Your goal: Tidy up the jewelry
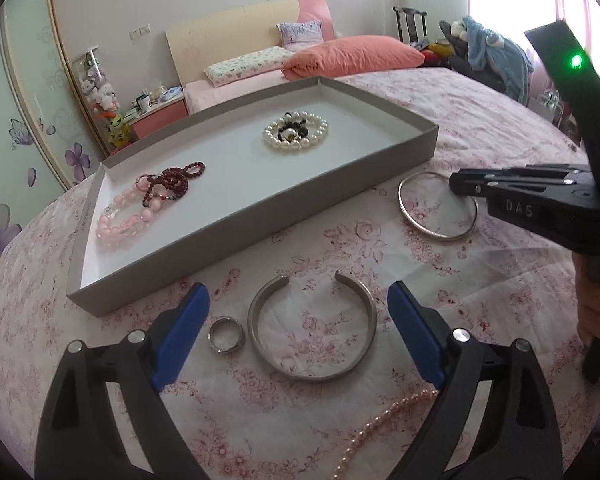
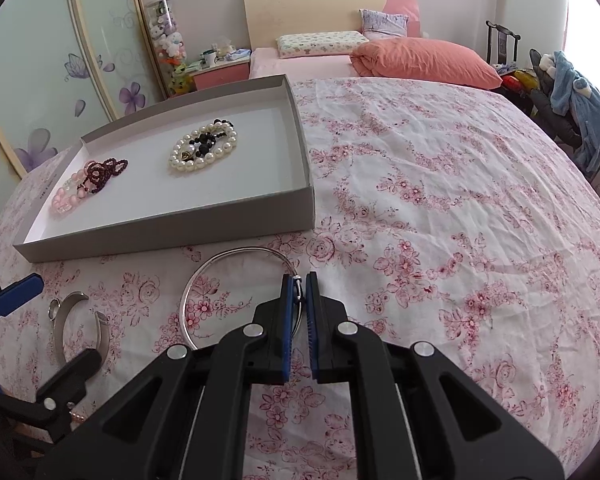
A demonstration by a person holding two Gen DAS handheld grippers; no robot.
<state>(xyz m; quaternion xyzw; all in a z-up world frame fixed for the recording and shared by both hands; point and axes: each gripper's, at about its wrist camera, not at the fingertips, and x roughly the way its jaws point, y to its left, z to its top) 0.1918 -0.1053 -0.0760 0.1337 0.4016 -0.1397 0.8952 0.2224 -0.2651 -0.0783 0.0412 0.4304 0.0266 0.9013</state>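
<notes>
The right gripper [image 2: 299,285] is clamping its blue pads together on the rim of a thin silver bangle [image 2: 236,268], w/ the rest of the hoop lying on the floral bedsheet [image 2: 440,200] just to the left of the jaws and near the front wall of the grey tray [image 2: 172,232]. In the left wrist view the same gripper [image 1: 460,184] is reaching in from the right, its tip sitting over the bangle's [image 1: 436,236] right side. The left gripper [image 1: 298,300] is hovering w/ fingers wide apart, and an open silver cuff [image 1: 312,372] is lying on the sheet between them, not touching either pad; a small silver ring [image 1: 226,335] is sitting just left of the cuff, beside the left finger. A pink pearl strand [image 1: 380,420] is trailing along the near edge, partly under the right finger. Inside the tray, a white pearl bracelet [image 1: 296,132] w/ black beads in its middle is lying toward the far right, while pink beads [image 1: 120,220] and a dark red bead string [image 1: 172,182] are bunching together at the left end, overlapping.
</notes>
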